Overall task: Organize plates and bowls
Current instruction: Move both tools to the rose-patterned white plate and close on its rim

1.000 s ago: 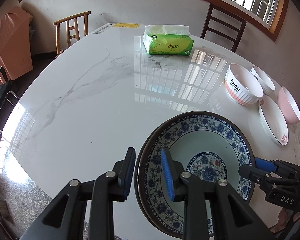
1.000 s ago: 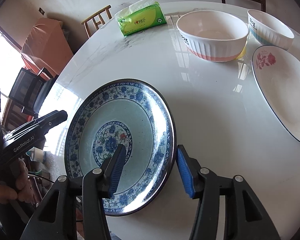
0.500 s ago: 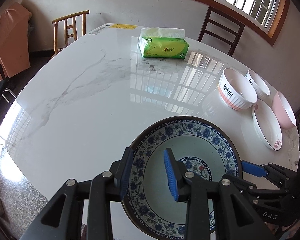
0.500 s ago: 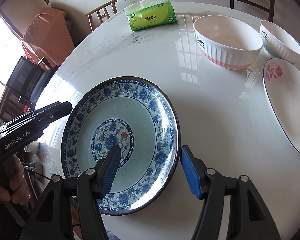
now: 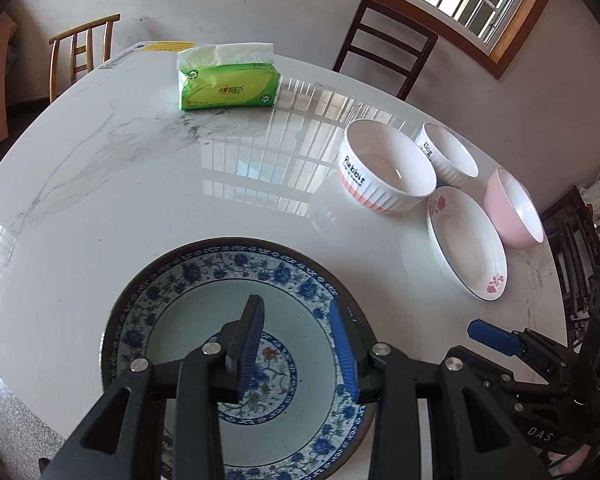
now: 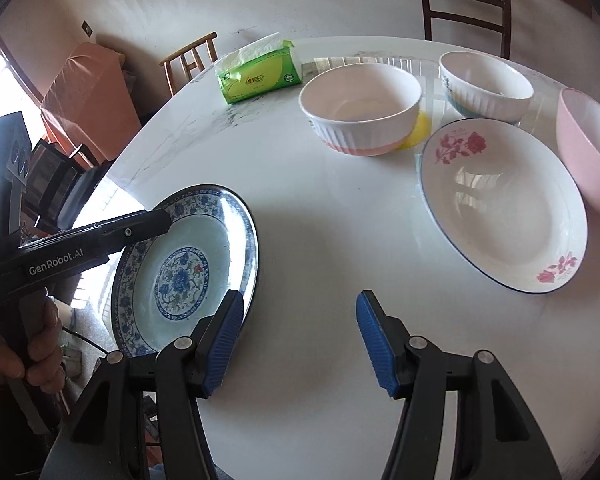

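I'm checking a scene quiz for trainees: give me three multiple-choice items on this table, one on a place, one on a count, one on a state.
1. Where does the rose plate lie?
A. On the blue plate
B. In front of the Dog bowl, beside the pink bowl
C. Against the tissue pack

2. How many bowls stand on the table?
A. Two
B. Five
C. Three

3. How is the Rabbit bowl?
A. Upright and empty
B. Upside down
C. Holding a stacked bowl

Key: 1 B, it lies on the near side of the Dog bowl, next to the pink one; 2 C, Rabbit, Dog and pink; 3 A, its open mouth shows a bare inside.
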`<control>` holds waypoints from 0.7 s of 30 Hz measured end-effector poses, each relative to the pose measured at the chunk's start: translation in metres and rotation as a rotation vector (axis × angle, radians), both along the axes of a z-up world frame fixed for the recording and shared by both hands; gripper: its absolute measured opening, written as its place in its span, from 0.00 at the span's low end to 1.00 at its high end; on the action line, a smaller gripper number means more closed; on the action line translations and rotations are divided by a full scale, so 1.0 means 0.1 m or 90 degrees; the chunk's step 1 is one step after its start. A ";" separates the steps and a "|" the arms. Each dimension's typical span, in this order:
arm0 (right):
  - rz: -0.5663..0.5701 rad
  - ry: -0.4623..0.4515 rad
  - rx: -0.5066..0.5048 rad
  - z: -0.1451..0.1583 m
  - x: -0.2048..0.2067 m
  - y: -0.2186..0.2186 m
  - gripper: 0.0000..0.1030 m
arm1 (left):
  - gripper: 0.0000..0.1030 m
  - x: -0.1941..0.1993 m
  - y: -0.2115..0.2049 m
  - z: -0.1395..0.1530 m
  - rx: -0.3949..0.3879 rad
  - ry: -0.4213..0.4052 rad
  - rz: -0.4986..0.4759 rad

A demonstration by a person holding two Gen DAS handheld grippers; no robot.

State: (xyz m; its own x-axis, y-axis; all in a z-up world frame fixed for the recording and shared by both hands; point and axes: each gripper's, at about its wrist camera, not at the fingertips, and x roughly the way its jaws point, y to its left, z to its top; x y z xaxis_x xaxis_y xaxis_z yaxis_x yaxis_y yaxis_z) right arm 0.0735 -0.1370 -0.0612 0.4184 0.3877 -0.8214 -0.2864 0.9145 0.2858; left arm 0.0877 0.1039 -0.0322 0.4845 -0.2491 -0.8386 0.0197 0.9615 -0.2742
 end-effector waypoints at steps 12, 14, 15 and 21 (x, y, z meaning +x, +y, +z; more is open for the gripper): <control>-0.224 -0.032 0.067 -0.05 0.16 -1.63 0.39 | 0.33 0.53 -0.85 -0.10 -0.113 -0.002 -0.014; -0.231 -0.029 0.063 -0.10 0.23 -1.73 0.36 | 0.33 0.65 -0.98 -0.17 -0.107 0.011 -0.018; -0.234 -0.028 0.063 -0.13 0.28 -1.76 0.35 | 0.33 0.69 -1.03 -0.21 -0.108 0.021 -0.015; -0.239 -0.015 0.060 -0.30 0.57 -1.87 0.26 | 0.33 0.93 -1.28 -0.40 -0.103 0.050 -0.011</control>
State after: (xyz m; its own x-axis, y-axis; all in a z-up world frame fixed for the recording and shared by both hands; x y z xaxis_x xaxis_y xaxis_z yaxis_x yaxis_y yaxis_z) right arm 0.1309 -0.3241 -0.0909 0.5641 0.2772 -0.7778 0.0560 0.9270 0.3709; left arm 0.1809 -0.0237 -0.0723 0.4131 -0.3910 -0.8225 0.0073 0.9045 -0.4264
